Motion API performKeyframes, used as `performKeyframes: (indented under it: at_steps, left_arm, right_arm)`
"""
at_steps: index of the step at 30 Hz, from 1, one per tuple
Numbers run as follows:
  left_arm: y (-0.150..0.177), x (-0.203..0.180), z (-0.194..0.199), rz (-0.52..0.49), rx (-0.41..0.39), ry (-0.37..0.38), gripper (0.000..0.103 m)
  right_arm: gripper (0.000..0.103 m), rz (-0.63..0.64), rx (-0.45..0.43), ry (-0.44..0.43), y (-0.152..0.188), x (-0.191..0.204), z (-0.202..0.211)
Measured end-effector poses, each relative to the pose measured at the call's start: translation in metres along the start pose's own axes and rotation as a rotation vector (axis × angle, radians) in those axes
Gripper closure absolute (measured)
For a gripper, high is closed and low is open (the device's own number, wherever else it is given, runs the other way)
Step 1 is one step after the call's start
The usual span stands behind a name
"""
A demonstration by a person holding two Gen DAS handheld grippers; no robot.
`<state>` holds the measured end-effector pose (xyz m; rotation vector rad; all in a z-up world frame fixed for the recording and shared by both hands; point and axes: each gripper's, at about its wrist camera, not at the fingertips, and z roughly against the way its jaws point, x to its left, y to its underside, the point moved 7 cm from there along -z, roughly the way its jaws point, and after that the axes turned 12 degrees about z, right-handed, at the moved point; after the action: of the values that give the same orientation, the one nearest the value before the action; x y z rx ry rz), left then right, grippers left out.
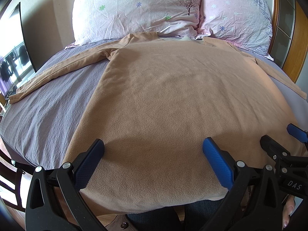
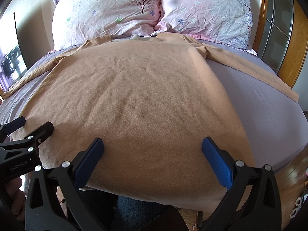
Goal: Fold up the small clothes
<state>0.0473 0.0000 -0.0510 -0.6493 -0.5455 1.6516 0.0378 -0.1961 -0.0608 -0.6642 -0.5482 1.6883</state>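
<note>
I saw the bed (image 1: 44, 104) filling both views, its grey-lilac cover running under everything; 2 pale pink floral pillows (image 2: 107, 9) leaned at the headboard end, side by side and touching. On the cover lay the tan long-sleeved top (image 1: 163, 100), spread flat with its neck toward the pillows and its hem hanging just past the near edge of the mattress; 1 sleeve (image 1: 57, 69) stretched out toward the left side of the bed, the other sleeve (image 2: 256, 71) toward the right, both lying straight on the cover. My left gripper (image 1: 153, 144) hovered over the hem end of the top with its 2 blue-padded fingers spread wide and nothing between them; my right gripper (image 2: 153, 144) sat just beside it over the same hem, its fingers equally wide apart and holding nothing; each tool showed at the edge of the other's view. I could not tell whether the pads touched the fabric.
</note>
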Motion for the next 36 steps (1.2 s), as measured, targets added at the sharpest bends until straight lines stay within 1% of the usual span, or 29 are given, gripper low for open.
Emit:
performKeyframes:
  at_steps: [25, 27, 29, 30, 31, 32, 35, 36]
  left_arm:
    - [0.0, 0.005, 0.0, -0.001, 0.002, -0.001, 0.001]
    - [0.001, 0.006, 0.0, -0.006, 0.007, 0.001, 0.001]
    - [0.002, 0.007, 0.0, -0.014, 0.008, 0.006, 0.001]
    - [-0.001, 0.005, -0.001, -0.021, 0.008, 0.009, 0.001]
    - [0.0, 0.006, 0.001, -0.025, 0.008, 0.008, 0.001]
    - [-0.001, 0.006, 0.001, -0.034, 0.017, 0.013, 0.001]
    - [-0.005, 0.005, 0.002, -0.037, 0.039, 0.06, 0.001]
    - [-0.012, 0.007, 0.005, -0.029, 0.023, 0.091, 0.001]
  right_arm:
    - [0.002, 0.005, 0.002, -0.001, 0.0, 0.0, 0.0]
    - [0.002, 0.019, 0.0, -0.013, -0.001, 0.0, -0.001]
    - [0.002, 0.033, 0.004, -0.058, -0.005, -0.003, -0.002]
    - [0.002, 0.016, 0.002, -0.079, -0.007, -0.006, -0.001]
    - [0.002, -0.022, -0.013, -0.111, -0.01, -0.016, 0.002]
    - [0.002, -0.095, -0.041, -0.123, -0.016, -0.04, 0.007]
    - [0.002, -0.288, -0.106, -0.096, -0.027, -0.113, 0.017]
    - [0.002, -0.396, -0.13, -0.08, -0.03, -0.156, 0.019]
